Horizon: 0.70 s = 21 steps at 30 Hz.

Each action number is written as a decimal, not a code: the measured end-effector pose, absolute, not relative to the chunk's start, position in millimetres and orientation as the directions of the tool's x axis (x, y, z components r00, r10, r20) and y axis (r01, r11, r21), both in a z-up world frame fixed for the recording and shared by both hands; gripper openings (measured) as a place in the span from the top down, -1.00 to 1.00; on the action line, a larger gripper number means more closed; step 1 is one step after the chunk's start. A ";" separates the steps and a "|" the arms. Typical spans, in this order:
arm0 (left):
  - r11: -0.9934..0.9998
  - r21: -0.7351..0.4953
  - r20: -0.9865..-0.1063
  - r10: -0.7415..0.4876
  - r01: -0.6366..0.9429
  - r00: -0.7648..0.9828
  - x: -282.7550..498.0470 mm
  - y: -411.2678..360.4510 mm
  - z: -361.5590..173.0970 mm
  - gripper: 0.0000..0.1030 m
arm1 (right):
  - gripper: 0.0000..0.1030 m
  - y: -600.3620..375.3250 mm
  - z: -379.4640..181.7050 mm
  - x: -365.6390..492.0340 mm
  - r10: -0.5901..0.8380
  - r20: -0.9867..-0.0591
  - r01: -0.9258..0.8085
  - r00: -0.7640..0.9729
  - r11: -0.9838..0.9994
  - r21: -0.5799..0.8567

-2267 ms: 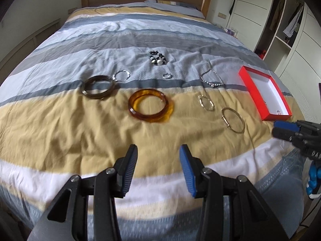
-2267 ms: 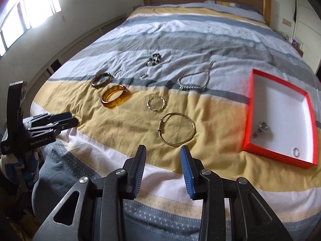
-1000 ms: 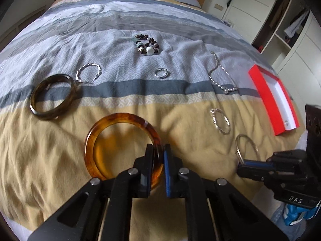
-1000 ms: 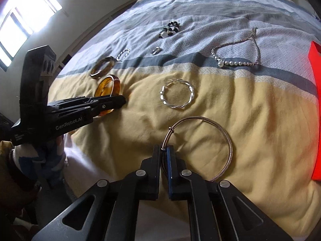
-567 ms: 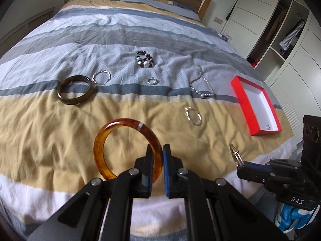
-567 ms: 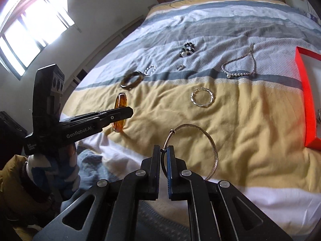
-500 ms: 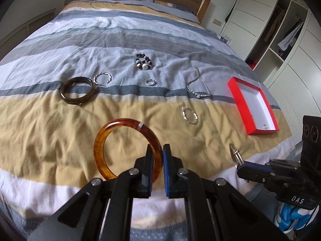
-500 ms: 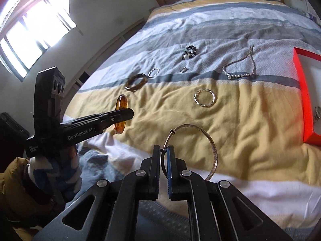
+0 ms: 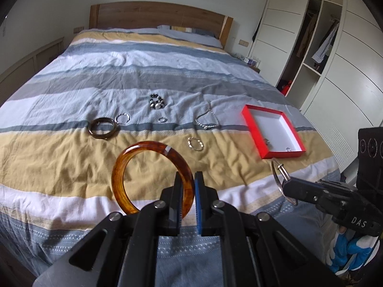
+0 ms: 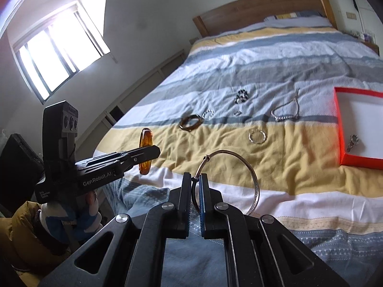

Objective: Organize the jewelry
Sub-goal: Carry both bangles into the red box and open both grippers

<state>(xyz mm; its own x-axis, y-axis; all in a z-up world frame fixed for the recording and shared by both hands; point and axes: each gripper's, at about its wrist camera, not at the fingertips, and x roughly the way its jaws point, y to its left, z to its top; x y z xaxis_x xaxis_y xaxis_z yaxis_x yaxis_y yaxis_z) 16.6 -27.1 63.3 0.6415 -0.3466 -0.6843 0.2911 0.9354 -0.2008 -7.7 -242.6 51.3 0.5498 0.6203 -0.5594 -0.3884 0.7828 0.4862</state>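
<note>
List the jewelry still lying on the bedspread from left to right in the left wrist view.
dark bangle → thin silver hoop → beaded bracelet → small ring → twisted silver hoop → pearl chain

From my right wrist view the red box [image 10: 344, 160] runs off the right edge of the frame, so I can't see its far wall. The left gripper's [image 9: 187, 186] fingers [image 9: 177, 191] cover the lower right arc of the amber bangle [image 9: 134, 153], hiding the contact. The two small pieces in the box's lower corner are too tiny for me to identify.
</note>
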 end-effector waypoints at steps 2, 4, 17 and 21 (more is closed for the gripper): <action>0.933 -0.191 -0.672 -0.352 0.307 0.652 6.1 -30.8 71.5 0.85 | 0.88 -247.0 60.7 -19.7 0.617 -0.543 -0.394 0.570 0.785 0.478; 0.930 -0.187 -0.662 -0.358 0.317 0.659 -2.1 -33.5 78.1 0.85 | 0.88 -251.1 67.2 -26.9 0.611 -0.529 -0.394 0.589 0.789 0.472; 0.892 -0.189 -0.619 -0.433 0.411 0.655 -15.4 -74.7 105.8 0.85 | 0.88 -299.2 96.7 -51.3 0.534 -0.473 -0.331 0.701 0.830 0.448; 0.872 -0.193 -0.621 -0.464 0.450 0.632 -5.7 -99.6 111.3 0.85 | 0.88 -324.9 98.0 -46.2 0.492 -0.475 -0.284 0.730 0.850 0.443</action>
<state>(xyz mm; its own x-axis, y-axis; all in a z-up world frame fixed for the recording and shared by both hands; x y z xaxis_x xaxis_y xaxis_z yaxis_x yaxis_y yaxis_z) -5.7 -99.6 111.3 0.6320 -0.4641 -0.6206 0.4505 0.8717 -0.1931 -46.2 -324.9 98.0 0.7297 0.4918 -0.4751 -0.2843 0.8501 0.4433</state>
